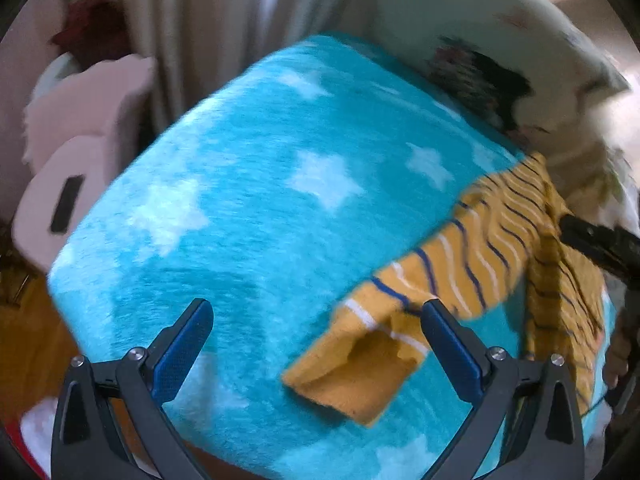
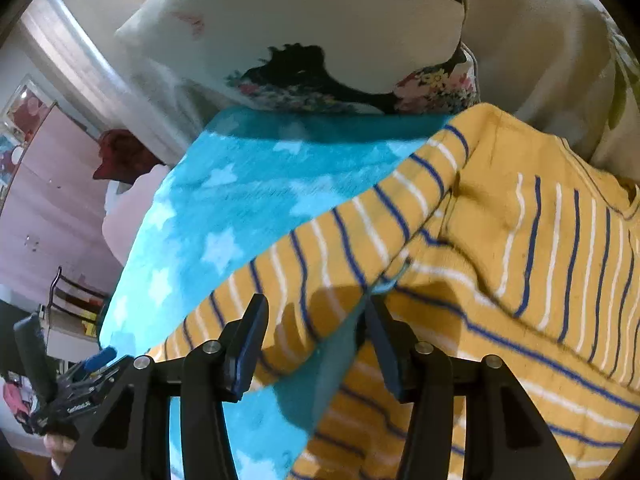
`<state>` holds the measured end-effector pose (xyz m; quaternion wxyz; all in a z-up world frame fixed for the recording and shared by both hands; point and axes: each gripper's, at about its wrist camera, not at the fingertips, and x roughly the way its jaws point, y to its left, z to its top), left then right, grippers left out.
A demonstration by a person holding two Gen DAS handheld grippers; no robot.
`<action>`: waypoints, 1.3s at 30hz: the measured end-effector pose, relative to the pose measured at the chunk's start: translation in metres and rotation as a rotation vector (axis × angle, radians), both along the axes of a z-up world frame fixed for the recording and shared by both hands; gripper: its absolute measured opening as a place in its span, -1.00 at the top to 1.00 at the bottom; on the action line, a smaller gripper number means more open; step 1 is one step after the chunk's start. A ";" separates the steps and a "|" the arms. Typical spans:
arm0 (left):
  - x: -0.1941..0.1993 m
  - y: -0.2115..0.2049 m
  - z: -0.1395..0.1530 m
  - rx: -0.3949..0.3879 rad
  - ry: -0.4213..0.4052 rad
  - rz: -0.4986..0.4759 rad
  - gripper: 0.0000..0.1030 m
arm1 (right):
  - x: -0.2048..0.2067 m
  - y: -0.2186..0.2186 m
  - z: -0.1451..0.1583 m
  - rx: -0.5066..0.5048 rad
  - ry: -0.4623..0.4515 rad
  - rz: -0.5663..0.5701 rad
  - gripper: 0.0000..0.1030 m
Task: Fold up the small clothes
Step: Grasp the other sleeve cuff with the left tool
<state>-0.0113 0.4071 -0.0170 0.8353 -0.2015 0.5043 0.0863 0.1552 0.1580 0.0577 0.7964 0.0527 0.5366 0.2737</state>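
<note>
On the blanket, both grippers are hanging with jaws apart, unloaded; the left should be pinching the top's cuff squarely.

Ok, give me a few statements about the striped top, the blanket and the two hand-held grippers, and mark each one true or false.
1. The striped top is yellow with blue and white stripes. True.
2. The blanket is plain red. False: it is turquoise with white stars.
3. The left hand-held gripper is clamped on the sleeve. False: its jaws stand wide apart, nothing pressed between them.
4. A flowered pillow lies past the far edge of the blanket. True.
5. The right hand-held gripper is fully shut. False: its jaws are apart above the top's sleeve.
</note>
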 end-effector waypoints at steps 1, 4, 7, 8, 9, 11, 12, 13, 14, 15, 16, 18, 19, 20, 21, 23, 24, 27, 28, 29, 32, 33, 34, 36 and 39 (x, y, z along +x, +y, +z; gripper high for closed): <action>0.001 -0.004 -0.002 -0.003 -0.004 -0.028 -1.00 | -0.004 -0.003 0.001 0.002 -0.002 -0.005 -0.09; 0.011 -0.015 -0.013 -0.042 0.037 -0.110 -0.52 | -0.012 -0.014 0.003 0.011 0.006 -0.035 -0.11; 0.019 -0.022 -0.012 -0.021 0.053 -0.149 0.59 | -0.018 -0.023 0.003 -0.001 0.005 -0.067 -0.11; 0.021 -0.021 -0.012 -0.039 0.062 -0.150 0.78 | -0.019 -0.026 0.003 -0.006 0.005 -0.074 -0.11; 0.025 -0.015 -0.010 -0.040 0.063 -0.123 0.78 | -0.021 -0.030 0.003 -0.012 0.005 -0.084 -0.11; 0.033 -0.003 -0.002 0.010 0.047 -0.088 0.79 | -0.024 -0.040 0.004 -0.018 0.007 -0.106 -0.11; 0.039 0.007 0.006 0.048 0.036 -0.059 0.79 | -0.026 -0.046 0.005 -0.019 0.009 -0.120 -0.11; 0.046 0.022 0.016 0.085 0.017 -0.023 0.79 | -0.028 -0.053 0.007 -0.016 0.011 -0.138 -0.11; 0.051 0.032 0.024 0.109 0.001 0.002 0.79 | -0.029 -0.058 0.008 -0.014 0.012 -0.147 -0.11; 0.059 0.045 0.034 0.144 -0.018 0.028 0.79 | -0.031 -0.063 0.009 -0.013 0.013 -0.161 -0.11; 0.069 0.058 0.045 0.186 -0.039 0.056 0.79 | -0.033 -0.068 0.010 -0.014 0.013 -0.176 -0.11; 0.085 0.075 0.056 0.223 -0.062 0.089 0.62 | -0.037 -0.077 0.010 -0.017 0.017 -0.197 -0.11; 0.097 0.084 0.059 0.246 -0.060 0.108 0.51 | -0.038 -0.079 0.009 -0.019 0.020 -0.205 -0.11; 0.106 0.092 0.061 0.283 -0.054 0.142 0.27 | -0.040 -0.081 0.008 -0.023 0.024 -0.212 -0.11; 0.110 0.099 0.062 0.306 -0.056 0.176 0.19 | -0.042 -0.084 0.006 -0.029 0.032 -0.221 -0.11; 0.114 0.112 0.064 0.313 -0.064 0.232 0.18 | -0.046 -0.087 0.004 -0.035 0.039 -0.233 -0.11; 0.113 0.120 0.065 0.282 -0.068 0.255 0.16 | -0.048 -0.088 0.004 -0.040 0.039 -0.237 -0.11; 0.097 0.140 0.064 0.126 -0.108 0.324 -0.28 | -0.053 -0.091 0.004 -0.054 0.037 -0.248 -0.11; 0.087 0.146 0.060 0.064 -0.114 0.347 -0.29 | -0.055 -0.092 0.003 -0.056 0.040 -0.253 -0.11; 0.084 0.148 0.057 0.035 -0.112 0.352 -0.29 | -0.056 -0.094 0.002 -0.054 0.046 -0.258 -0.12; 0.068 0.150 0.039 -0.140 -0.101 0.367 -0.29 | -0.058 -0.096 -0.003 -0.053 0.060 -0.268 -0.15; 0.061 0.150 0.033 -0.200 -0.099 0.372 -0.30 | -0.059 -0.095 -0.005 -0.052 0.066 -0.268 -0.15; 0.061 0.149 0.024 -0.261 -0.094 0.376 -0.30 | -0.059 -0.094 -0.008 -0.052 0.073 -0.265 -0.15; 0.063 0.143 0.014 -0.335 -0.094 0.384 -0.29 | -0.059 -0.089 -0.011 -0.054 0.080 -0.256 -0.15; 0.074 0.136 0.011 -0.392 -0.135 0.387 -0.29 | -0.061 -0.080 -0.014 -0.063 0.077 -0.232 -0.15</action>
